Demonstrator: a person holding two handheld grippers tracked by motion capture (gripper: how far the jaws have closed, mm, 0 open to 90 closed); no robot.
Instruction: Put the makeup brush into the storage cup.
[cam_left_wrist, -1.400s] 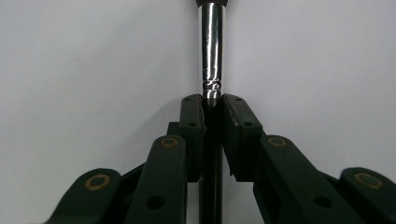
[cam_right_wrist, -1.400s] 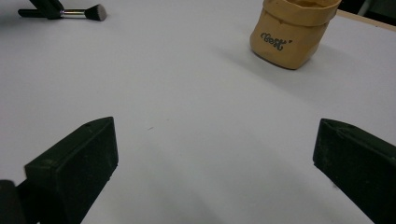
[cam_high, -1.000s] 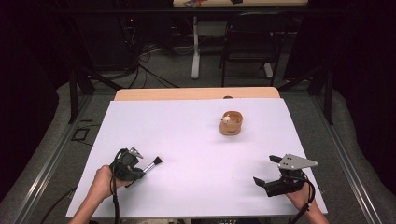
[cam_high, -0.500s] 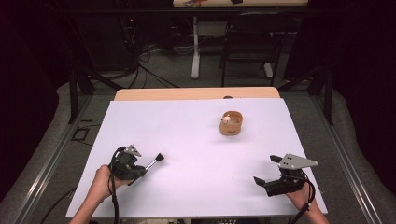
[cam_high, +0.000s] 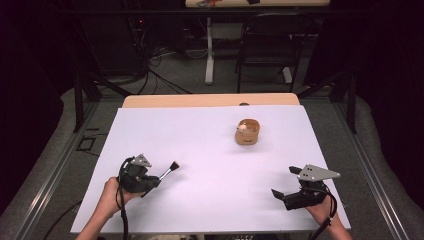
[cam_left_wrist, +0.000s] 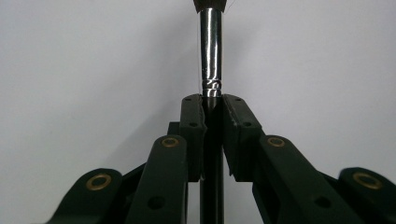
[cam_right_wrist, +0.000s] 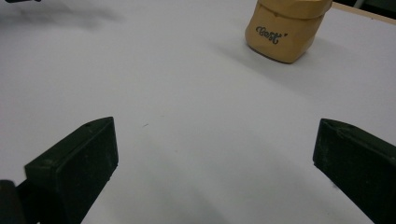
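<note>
My left gripper (cam_high: 151, 182) sits near the front left of the white table, shut on the black handle of a small brush (cam_high: 169, 171). The brush's chrome ferrule and dark bristles point up and right, away from the hand. In the left gripper view the pads clamp the brush (cam_left_wrist: 211, 51) just below the ferrule, with the left gripper (cam_left_wrist: 213, 105) over plain white. My right gripper (cam_high: 283, 181) rests at the front right, open, with nothing between its jaws. A tan cup-like container (cam_high: 247, 132) holding something pale stands further back. The right gripper (cam_right_wrist: 215, 135) faces this container (cam_right_wrist: 285, 30).
A white sheet (cam_high: 210, 150) covers the table, with a strip of bare wood (cam_high: 210, 100) along the far edge. A small dark object (cam_high: 243, 104) lies on that strip. A chair (cam_high: 265, 50) and desk legs stand on the floor beyond.
</note>
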